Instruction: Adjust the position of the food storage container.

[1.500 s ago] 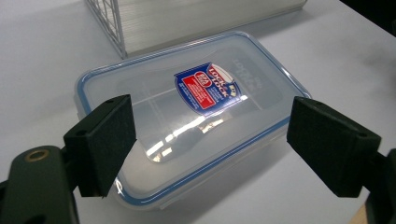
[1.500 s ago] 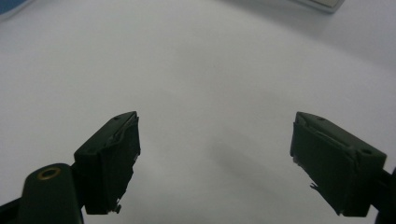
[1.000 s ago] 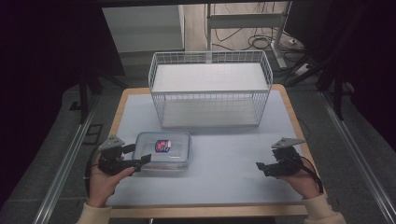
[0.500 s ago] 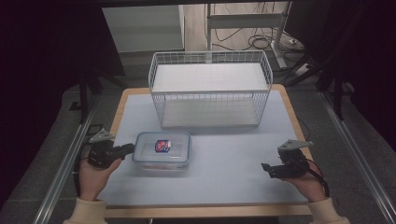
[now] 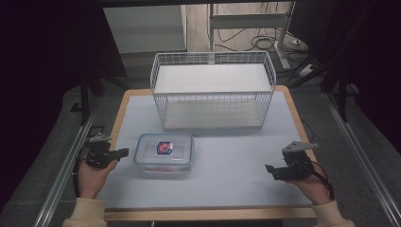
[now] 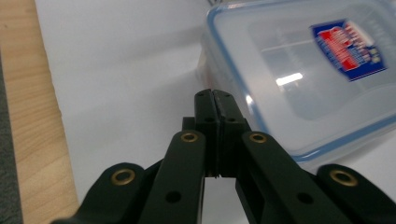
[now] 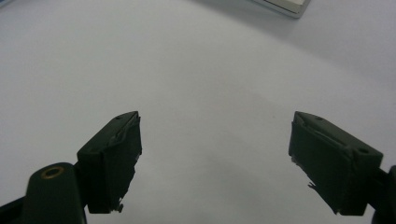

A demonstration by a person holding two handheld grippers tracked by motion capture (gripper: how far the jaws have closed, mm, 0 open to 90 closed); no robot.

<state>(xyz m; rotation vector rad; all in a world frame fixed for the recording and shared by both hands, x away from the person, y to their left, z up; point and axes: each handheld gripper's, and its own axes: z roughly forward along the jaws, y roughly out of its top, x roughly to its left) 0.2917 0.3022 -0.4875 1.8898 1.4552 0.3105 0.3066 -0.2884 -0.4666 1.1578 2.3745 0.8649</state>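
A clear lidded container (image 5: pixel 164 154) with a blue rim and a red-and-blue label lies flat on the white mat, left of centre. My left gripper (image 5: pixel 124 152) sits just off its left side, pointing at it without touching. In the left gripper view the container (image 6: pixel 317 74) lies ahead to the right. My left gripper (image 6: pixel 215 93) is shut; its jaws have just been closing and now meet with nothing between them. My right gripper (image 5: pixel 268 169) rests near the front right of the mat. In its own view my right gripper (image 7: pixel 215 135) is open over bare mat.
A white wire basket (image 5: pixel 213 56) stands at the back of the table, its open top facing up. The wooden table edge (image 6: pixel 28 116) runs close beside the left hand. A pale corner of the basket's base (image 7: pixel 285 5) shows far ahead of the right gripper.
The left hand drew back leftward from the container's left side, and its jaws went from wide open to shut. The right hand barely shifted.
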